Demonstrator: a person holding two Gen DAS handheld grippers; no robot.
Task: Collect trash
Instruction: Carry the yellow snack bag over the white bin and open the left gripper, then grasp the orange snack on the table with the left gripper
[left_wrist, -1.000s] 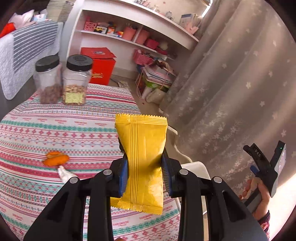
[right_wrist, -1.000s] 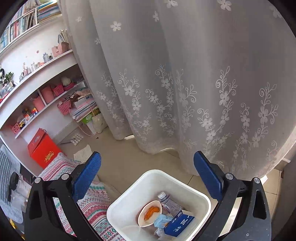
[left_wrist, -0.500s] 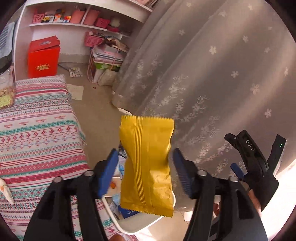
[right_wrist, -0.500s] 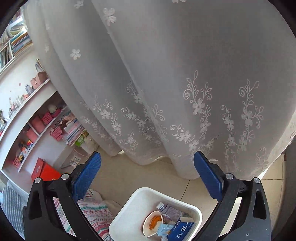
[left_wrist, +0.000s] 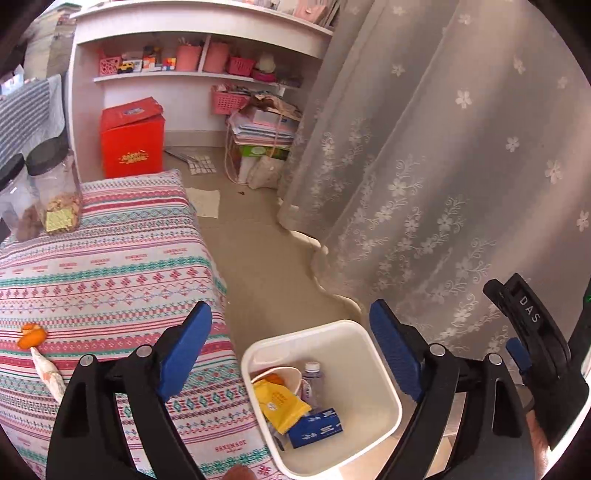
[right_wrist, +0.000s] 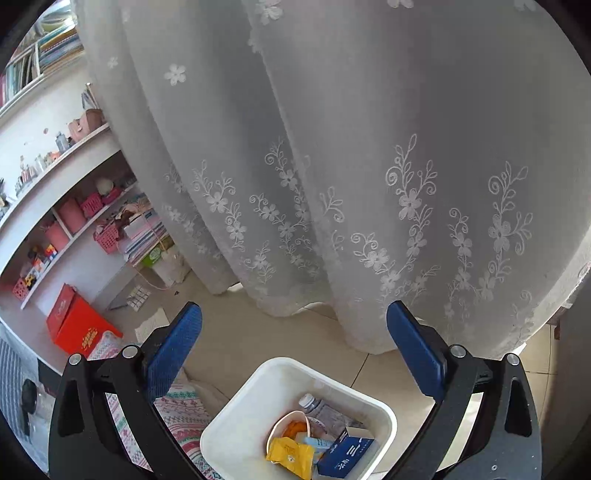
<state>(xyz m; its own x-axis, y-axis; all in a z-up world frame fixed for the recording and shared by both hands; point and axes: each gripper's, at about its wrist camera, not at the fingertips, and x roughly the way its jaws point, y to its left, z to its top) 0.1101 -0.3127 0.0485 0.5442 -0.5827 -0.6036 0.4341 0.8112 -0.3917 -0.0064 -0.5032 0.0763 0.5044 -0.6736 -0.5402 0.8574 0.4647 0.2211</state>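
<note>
**Wrapper in the bin, more trash left on the table**

Far left on the patterned tablecloth (left_wrist: 110, 266), two black-lidded jars (left_wrist: 55, 192) stood at the back edge; they looked like kept food rather than trash, which would explain why you left them there. Nearer you lay a piece of orange peel (left_wrist: 32, 334) touching a crumpled white scrap (left_wrist: 46, 371), both probably waiting to be collected.

Your left gripper (left_wrist: 291, 354) hung past the table edge, above the white trash bin (left_wrist: 384, 402), angled downward so anything let go would fall inside. Its blue pads (left_wrist: 184, 347) were spreading apart with nothing between them. The yellow snack wrapper (left_wrist: 282, 404) lay in the bin, on top of a paper cup (left_wrist: 286, 376) and beside a small plastic bottle (left_wrist: 312, 380) and a blue carton (left_wrist: 317, 428).

To the right, your right gripper (right_wrist: 293, 350) hovered near the same bin, its fingers wide apart and empty, held clear of the drop. Behind everything hung the embroidered lace curtain (right_wrist: 332, 166), just beyond the bin.

My read: the next pick called for swinging back to the peel and scrap.
</note>
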